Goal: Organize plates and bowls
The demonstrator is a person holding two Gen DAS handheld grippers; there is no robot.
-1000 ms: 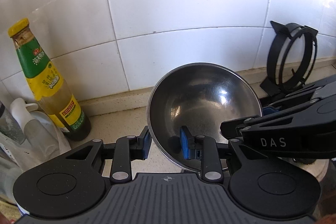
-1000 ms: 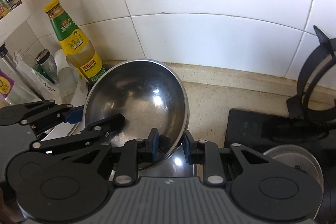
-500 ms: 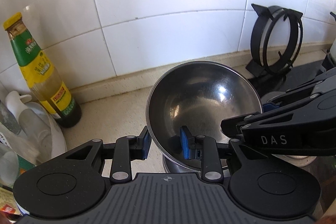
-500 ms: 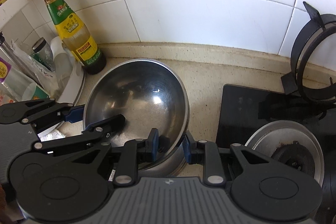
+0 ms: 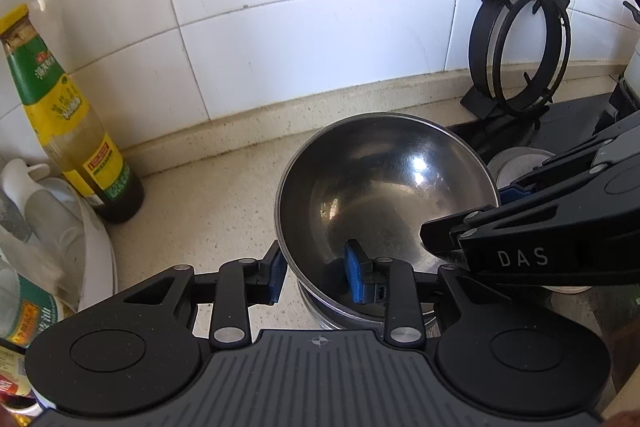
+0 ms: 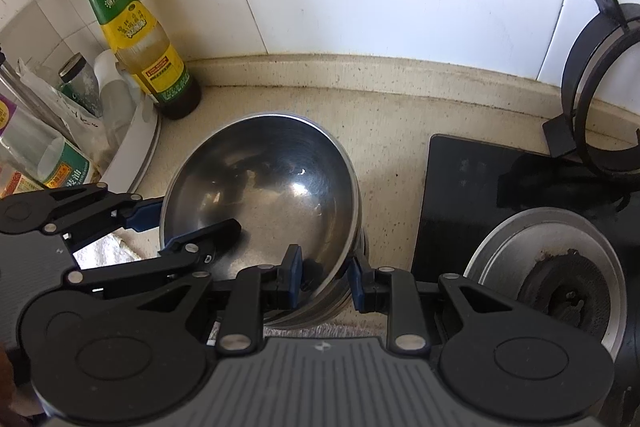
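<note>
A large steel bowl sits low over the beige counter, nested on other steel bowls whose rims show beneath it. My left gripper straddles its near-left rim, one blue pad outside, one inside. My right gripper straddles its near-right rim the same way. In both views the pads stand a little apart from the rim; I cannot tell whether they press on it. Each gripper shows in the other's view, the right one and the left one.
A green-labelled sauce bottle stands at the wall on the left, beside a white tub of bottles and jars. A black hob with a steel burner ring lies to the right. A black pan support leans on the tiled wall.
Both grippers have carried the bowl downward and tipped forward, so the counter, hob and burner have come into view. The bowl now rests on the stacked bowls below.
</note>
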